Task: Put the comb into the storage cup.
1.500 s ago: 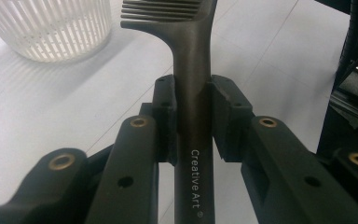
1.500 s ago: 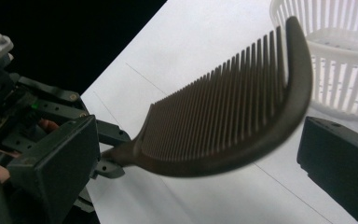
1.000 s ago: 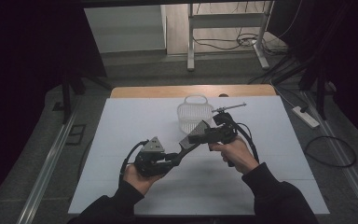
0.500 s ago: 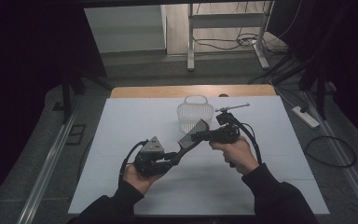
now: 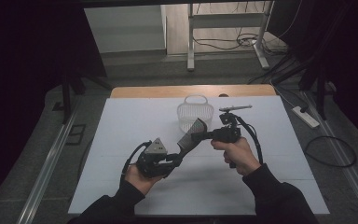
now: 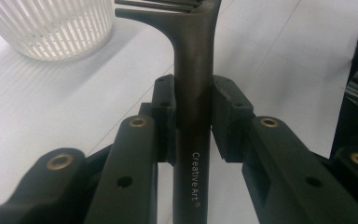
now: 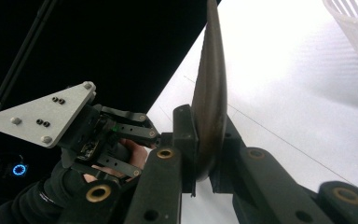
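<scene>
A dark plastic wide-tooth comb (image 5: 191,135) hangs in the air above the middle of the white counter (image 5: 121,140), slanting from lower left to upper right in the high view. The left hand-held gripper (image 5: 172,158) is clamped on the comb's handle; in the left gripper view its pads press the handle (image 6: 192,116) from both sides. The right hand-held gripper (image 5: 198,136) has just been closing, and in the right gripper view its jaws now pinch the comb's thin toothed end (image 7: 209,102) edge-on. So both grippers grip the one comb between them.

A white slatted plastic basket (image 5: 195,112) stands just beyond the comb's upper end, near the far edge of the counter, apart from the comb. A bare strip of wooden tabletop (image 5: 144,91) shows past the white sheet.

Open counter lies to the left of the left hand (image 5: 137,176) and to the right of the right hand (image 5: 235,151), and a wide bare band runs along the near edge between the sleeves.
</scene>
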Tool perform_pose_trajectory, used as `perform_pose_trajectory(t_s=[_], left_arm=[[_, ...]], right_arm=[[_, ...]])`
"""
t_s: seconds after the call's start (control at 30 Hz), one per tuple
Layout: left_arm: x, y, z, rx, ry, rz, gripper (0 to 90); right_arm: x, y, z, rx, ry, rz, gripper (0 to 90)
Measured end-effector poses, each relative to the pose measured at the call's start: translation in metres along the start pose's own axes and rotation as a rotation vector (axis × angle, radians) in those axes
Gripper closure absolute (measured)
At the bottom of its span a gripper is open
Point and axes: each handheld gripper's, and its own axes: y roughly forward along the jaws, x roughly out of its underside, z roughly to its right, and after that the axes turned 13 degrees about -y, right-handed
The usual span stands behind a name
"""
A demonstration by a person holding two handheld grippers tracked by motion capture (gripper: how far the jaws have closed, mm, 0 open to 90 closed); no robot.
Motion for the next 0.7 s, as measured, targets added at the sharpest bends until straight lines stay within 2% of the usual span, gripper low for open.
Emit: perform_pose_trajectory(t_s=[0.07, 0.23, 0.7], left_arm=[[-0.0002, 0.0005, 0.0000, -0.002, 0.001, -0.003, 70.0], [-0.0003, 0.0012, 0.0000, -0.012, -0.003, -0.003, 61.1], [0.0004, -0.0003, -0.0070, 0.000, -0.046, 0.001, 28.9]], right_arm=[[0.0001, 0.0000, -0.0003, -0.002, -0.002, 0.002, 83.5], [-0.0001, -0.0007, -0.0022, 0.009, -0.017, 0.009, 83.5], [-0.0014, -0.0073, -0.0035, 0.054, -0.050, 0.029, 83.4]])
